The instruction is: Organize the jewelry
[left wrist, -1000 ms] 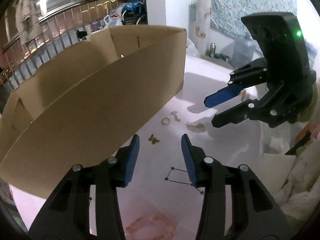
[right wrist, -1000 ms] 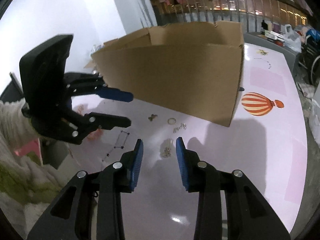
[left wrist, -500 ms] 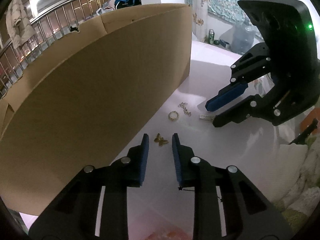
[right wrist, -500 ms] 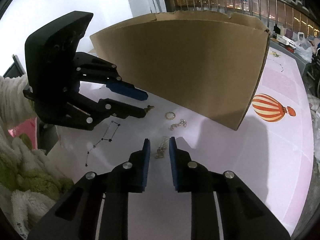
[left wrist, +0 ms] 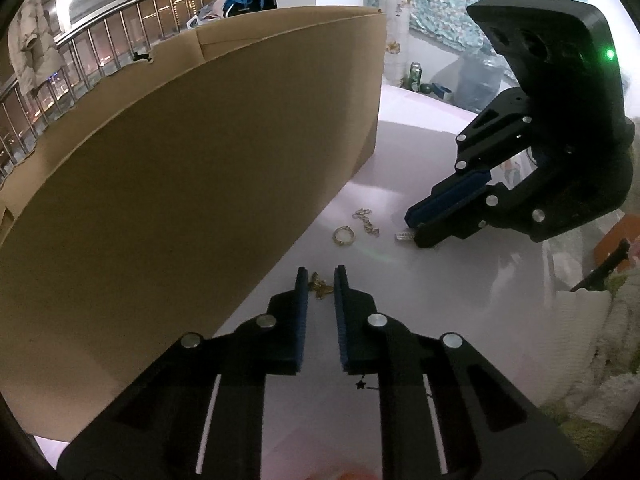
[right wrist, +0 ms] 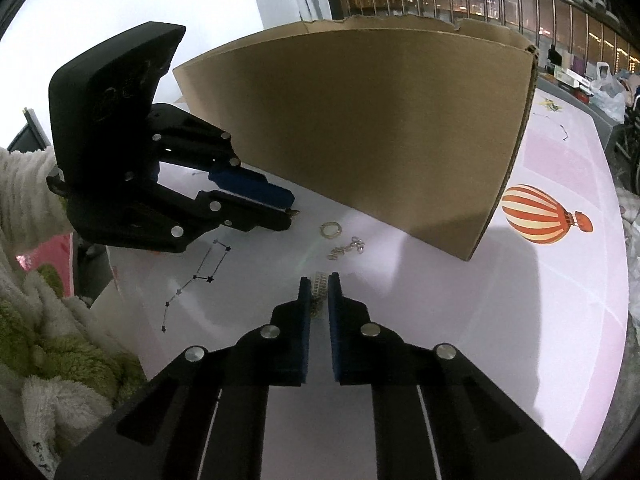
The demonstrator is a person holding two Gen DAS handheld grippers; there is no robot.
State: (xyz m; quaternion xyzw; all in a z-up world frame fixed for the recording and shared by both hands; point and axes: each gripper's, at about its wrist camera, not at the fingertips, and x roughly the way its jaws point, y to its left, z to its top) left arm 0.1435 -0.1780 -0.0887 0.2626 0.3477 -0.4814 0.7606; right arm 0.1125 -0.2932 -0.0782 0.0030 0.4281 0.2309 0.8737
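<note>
With both jaws closing beside the cardboard box [left wrist: 192,184], we narrow our left gripper [left wrist: 320,276] around the butterfly charm [left wrist: 321,285] and our right gripper [right wrist: 319,286] around the silver chain [right wrist: 319,290], ready to lift both together.

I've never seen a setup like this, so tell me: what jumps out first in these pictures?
A big cardboard box fills the back of the pink table. In front of it, two black grippers come in from either side, jaws closing. The left gripper has a small gold butterfly charm between its jaws; the right gripper has a silvery chain piece.
</note>
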